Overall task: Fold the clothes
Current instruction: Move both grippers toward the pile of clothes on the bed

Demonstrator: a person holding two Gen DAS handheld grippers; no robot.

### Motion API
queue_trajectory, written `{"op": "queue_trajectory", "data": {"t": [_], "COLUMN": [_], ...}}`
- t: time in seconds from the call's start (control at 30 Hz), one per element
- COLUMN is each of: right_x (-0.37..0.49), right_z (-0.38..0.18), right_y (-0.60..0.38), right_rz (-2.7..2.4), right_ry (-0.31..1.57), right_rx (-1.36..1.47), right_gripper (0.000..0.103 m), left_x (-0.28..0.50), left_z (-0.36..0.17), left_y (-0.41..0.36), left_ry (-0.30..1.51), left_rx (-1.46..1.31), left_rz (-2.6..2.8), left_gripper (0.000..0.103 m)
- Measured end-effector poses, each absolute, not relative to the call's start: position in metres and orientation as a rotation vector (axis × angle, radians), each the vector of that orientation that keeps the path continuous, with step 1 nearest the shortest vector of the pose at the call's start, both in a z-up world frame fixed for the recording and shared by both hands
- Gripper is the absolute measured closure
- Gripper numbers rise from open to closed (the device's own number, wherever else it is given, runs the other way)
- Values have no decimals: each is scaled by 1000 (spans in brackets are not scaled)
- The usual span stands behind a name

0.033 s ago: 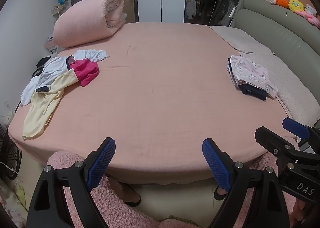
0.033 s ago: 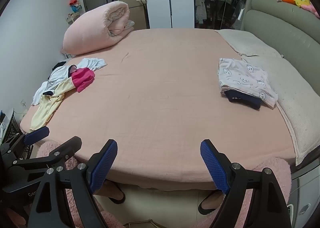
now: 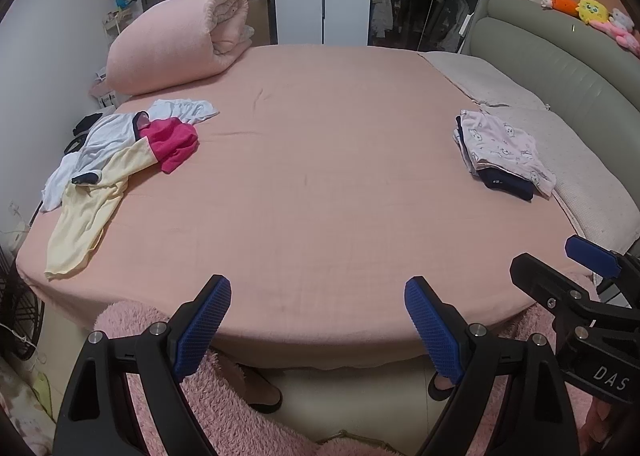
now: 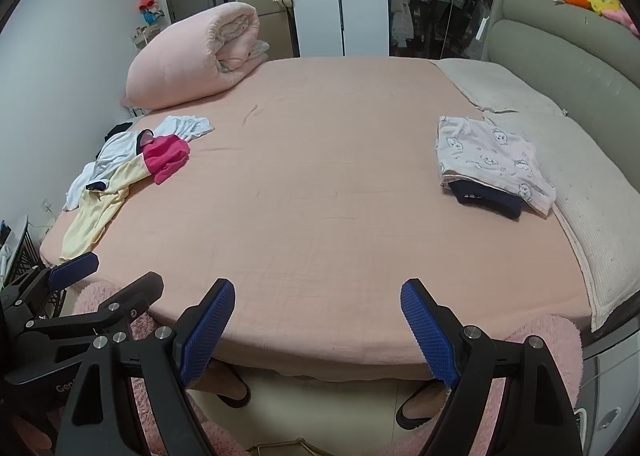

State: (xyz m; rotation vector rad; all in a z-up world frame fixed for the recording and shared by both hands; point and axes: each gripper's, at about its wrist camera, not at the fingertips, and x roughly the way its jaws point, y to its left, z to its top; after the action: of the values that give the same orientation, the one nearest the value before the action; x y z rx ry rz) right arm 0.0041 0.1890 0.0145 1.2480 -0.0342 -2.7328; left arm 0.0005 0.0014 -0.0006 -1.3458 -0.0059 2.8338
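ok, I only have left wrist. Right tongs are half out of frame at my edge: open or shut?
Observer: Open. The right wrist view shows the right tongs with both blue pads wide apart and nothing between them.
Operator: Anything past the bed's near right corner? It's cut off for me.
Observer: Yes, a white unit stands on the floor right beside that corner of the bed.

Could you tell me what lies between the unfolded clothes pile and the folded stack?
Only bare pink sheet separates the pile from the stack, in both views.
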Motion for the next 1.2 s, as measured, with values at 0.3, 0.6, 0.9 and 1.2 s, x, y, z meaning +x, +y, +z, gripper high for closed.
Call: {"op": "queue_trajectory", "data": {"t": [0.3,0.6,0.9,1.2], "right_x": [-16,-76,-166,-232], "right_z": [34,68,44,-7], "right_y": [177,120,11,-109], "right_rz": [-2616,-2454,-2308,-2216], "right_ry": [68,263,267,352], "right_rx": [1131,997,1054,1126], "right_gripper": [18,18,18,18], "left_x": [-14,-60,-93,-129], "left_z": [8,29,11,-43], "left_y": [-14,-97,-212,-315], "left_ry": [75,-44,-84,-251], "left_rx": [-1211,-1131,-1246,-1465], "left_rz": [2817,2891,3073,3103], "left_gripper": [14,14,14,14]}}
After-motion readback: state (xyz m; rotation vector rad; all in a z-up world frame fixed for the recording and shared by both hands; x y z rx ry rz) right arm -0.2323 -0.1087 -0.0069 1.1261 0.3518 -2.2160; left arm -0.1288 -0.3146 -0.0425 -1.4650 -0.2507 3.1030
